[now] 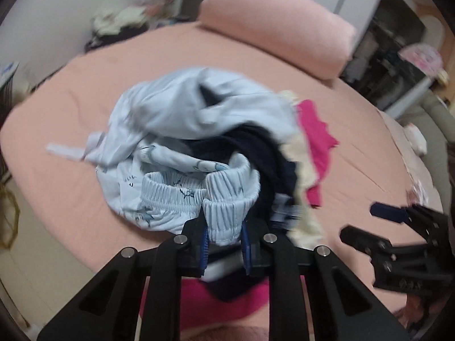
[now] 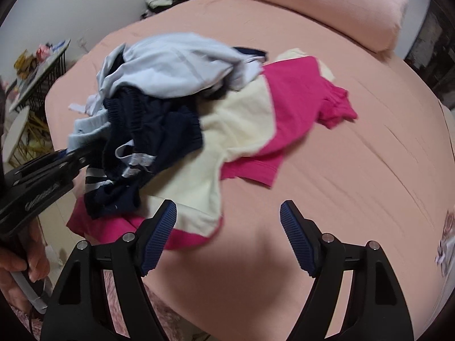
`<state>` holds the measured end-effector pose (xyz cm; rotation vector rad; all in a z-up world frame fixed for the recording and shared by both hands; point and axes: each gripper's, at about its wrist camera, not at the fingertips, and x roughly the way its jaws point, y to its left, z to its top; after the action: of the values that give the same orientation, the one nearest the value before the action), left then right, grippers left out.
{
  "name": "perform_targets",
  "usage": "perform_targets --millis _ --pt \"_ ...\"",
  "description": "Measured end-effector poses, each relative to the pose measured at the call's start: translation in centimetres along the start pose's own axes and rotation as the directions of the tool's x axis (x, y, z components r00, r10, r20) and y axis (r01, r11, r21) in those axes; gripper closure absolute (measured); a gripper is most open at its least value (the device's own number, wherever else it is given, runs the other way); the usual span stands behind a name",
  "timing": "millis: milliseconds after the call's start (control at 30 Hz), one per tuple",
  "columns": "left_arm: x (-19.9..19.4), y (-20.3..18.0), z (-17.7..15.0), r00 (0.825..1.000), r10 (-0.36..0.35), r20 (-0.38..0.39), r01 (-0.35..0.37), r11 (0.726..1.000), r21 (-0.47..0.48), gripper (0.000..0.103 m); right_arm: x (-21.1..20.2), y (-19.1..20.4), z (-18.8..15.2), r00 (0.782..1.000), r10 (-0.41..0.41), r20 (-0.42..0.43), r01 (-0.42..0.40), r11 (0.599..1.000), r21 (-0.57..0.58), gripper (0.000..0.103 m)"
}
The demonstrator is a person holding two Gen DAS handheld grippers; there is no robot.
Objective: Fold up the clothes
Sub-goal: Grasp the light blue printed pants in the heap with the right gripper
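The left gripper point(image 1: 224, 233) is clamped narrow on the elastic waistband of the light-blue printed garment point(image 1: 170, 196), a grip point that lets the piece be drawn free of the clothes pile point(image 2: 182, 108) at the centre of the pink bed point(image 2: 355, 170). The right gripper point(image 2: 227, 236) stands wide and empty over bare sheet, at the pile's 5 o'clock edge. The garment is bunched, waistband toward 6 o'clock; its long axis cannot be determined.

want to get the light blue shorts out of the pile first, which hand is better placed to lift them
Left. The left gripper is already shut on the waistband of the light blue shorts. The right gripper is open over bare bed sheet, beside the pile, holding nothing.
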<state>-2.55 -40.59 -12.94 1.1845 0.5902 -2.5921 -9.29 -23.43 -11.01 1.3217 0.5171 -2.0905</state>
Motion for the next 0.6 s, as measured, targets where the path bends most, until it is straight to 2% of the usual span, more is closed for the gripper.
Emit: perform_targets --millis 100,133,167,200,233,300,367,400,433,533,600 --pt "-1.7 -2.6 0.6 0.999 -0.051 0.016 0.050 0.997 0.055 0.089 -1.9 -1.3 -0.3 1.000 -0.002 0.023 0.001 0.999 0.036 0.025" --pt "-2.4 -3.6 0.7 0.996 -0.091 0.018 0.089 0.993 0.073 0.092 -2.6 -1.8 -0.4 1.000 0.001 0.031 -0.003 0.999 0.049 0.025" --pt "-3.1 -4.7 0.6 0.987 -0.162 0.020 0.160 0.983 0.095 0.103 -3.5 -2.6 -0.6 0.999 -0.002 0.044 0.000 0.998 0.065 0.025" --pt "-3.9 -5.9 0.6 0.972 -0.233 0.020 0.229 0.966 0.117 0.103 -4.4 -3.5 -0.9 0.998 -0.008 0.056 0.003 0.997 0.083 0.025" --pt "-4.5 -7.3 0.5 0.963 -0.271 0.018 0.265 0.952 0.151 0.103 -5.3 -4.4 -1.2 0.998 -0.013 0.069 0.006 0.995 0.100 0.025" --pt "-4.7 -10.8 0.0 0.973 -0.231 0.016 0.220 0.945 0.241 0.103 -6.4 -6.4 -1.9 0.995 -0.038 0.088 0.026 0.990 0.138 0.020" --pt "-3.6 -12.1 -0.6 0.985 -0.172 0.018 0.163 0.958 0.238 0.102 -7.6 -8.6 -3.1 0.992 -0.090 0.093 0.071 0.979 0.191 0.017" --pt "-2.8 -11.8 -0.6 0.986 -0.168 0.002 0.165 0.967 0.196 0.102 -8.0 -9.5 -3.5 0.992 -0.098 0.082 0.078 0.973 0.218 0.017" --pt "-1.8 -11.2 -0.6 0.991 -0.136 -0.015 0.137 0.977 0.163 0.102 -8.2 -10.3 -3.9 0.993 -0.100 0.069 0.080 0.966 0.244 0.017" --pt "-0.2 -9.8 -1.8 0.999 -0.003 -0.040 0.008 0.992 0.129 0.102 -8.2 -11.0 -4.7 0.996 -0.064 0.059 0.046 0.963 0.264 0.017" --pt "-0.3 -7.7 -2.5 0.998 0.044 -0.035 -0.040 0.995 0.089 0.101 -7.4 -9.9 -4.4 0.998 -0.045 0.054 0.031 0.971 0.237 0.016"
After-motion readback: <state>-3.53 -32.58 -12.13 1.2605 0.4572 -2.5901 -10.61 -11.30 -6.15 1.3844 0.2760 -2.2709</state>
